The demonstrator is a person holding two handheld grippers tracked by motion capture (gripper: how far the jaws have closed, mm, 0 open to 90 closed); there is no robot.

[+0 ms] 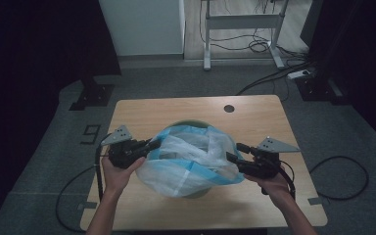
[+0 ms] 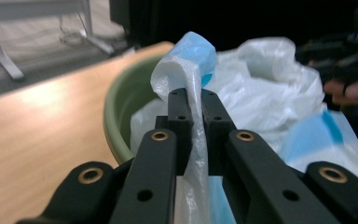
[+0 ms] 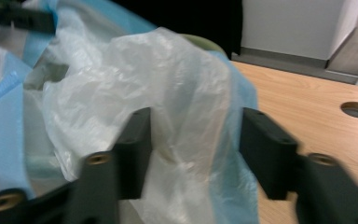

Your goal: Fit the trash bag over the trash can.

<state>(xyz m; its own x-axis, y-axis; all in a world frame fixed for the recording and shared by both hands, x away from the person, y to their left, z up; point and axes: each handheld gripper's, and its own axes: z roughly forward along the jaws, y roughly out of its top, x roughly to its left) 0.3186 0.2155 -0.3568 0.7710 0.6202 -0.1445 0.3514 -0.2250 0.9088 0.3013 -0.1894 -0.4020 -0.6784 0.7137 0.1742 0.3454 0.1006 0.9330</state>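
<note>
A white and blue plastic bag [image 1: 191,161] lines a green bowl [image 1: 192,123] in the middle of the wooden table [image 1: 176,110]. My left gripper [image 1: 154,145] is at the bag's left edge. In the left gripper view its jaws [image 2: 193,100] are shut on a thin fold of the bag [image 2: 270,70], beside the bowl's rim [image 2: 126,98]. My right gripper [image 1: 231,152] is at the bag's right edge. In the right gripper view its jaws [image 3: 196,135] stand apart, with a puffed fold of the bag [image 3: 168,70] between them.
A round cable hole [image 1: 229,108] lies near the table's far edge. Bare wood surrounds the bowl on all sides. Cables trail over the grey floor [image 1: 342,171], and a white desk frame [image 1: 242,22] stands beyond the table. The other hand [image 2: 354,91] shows past the bag.
</note>
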